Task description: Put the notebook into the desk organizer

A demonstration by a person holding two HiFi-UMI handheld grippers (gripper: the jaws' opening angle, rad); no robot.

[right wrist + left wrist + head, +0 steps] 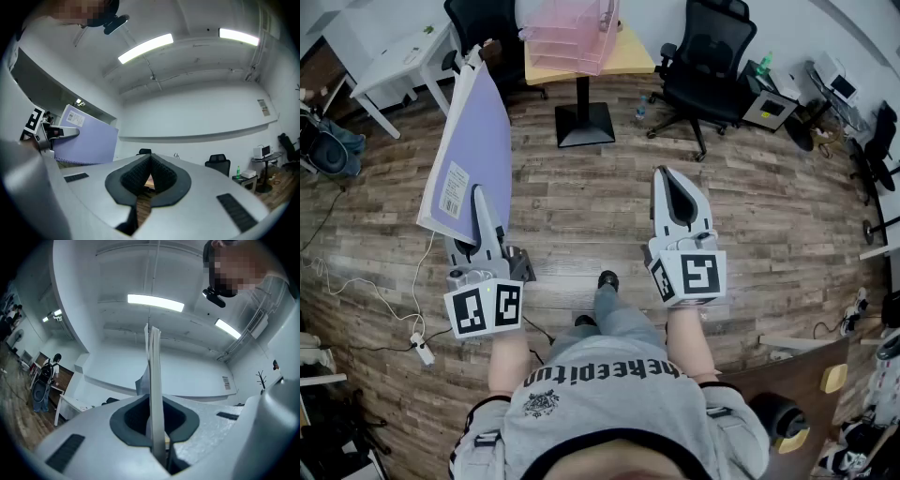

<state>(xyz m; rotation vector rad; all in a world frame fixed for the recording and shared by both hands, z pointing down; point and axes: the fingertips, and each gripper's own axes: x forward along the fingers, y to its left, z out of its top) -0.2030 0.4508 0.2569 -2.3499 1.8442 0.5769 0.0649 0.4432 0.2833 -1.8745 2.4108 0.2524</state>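
Note:
A lilac notebook [473, 150] with a white barcode label stands on edge in the air at the left of the head view. My left gripper [480, 208] is shut on its lower edge. In the left gripper view the notebook [154, 380] shows edge-on, rising straight up from between the jaws. The pink desk organizer [572, 33] sits on a yellow table [633, 56] far ahead. My right gripper [673, 192] hangs level at the right, shut with nothing in it. The right gripper view shows the notebook [89, 138] and left gripper at its left.
Black office chairs [708, 61] stand on both sides of the yellow table, whose black pedestal base [584, 124] rests on the wood floor. A white desk [398, 66] is at the far left. A power strip and cable [420, 349] lie near my left side.

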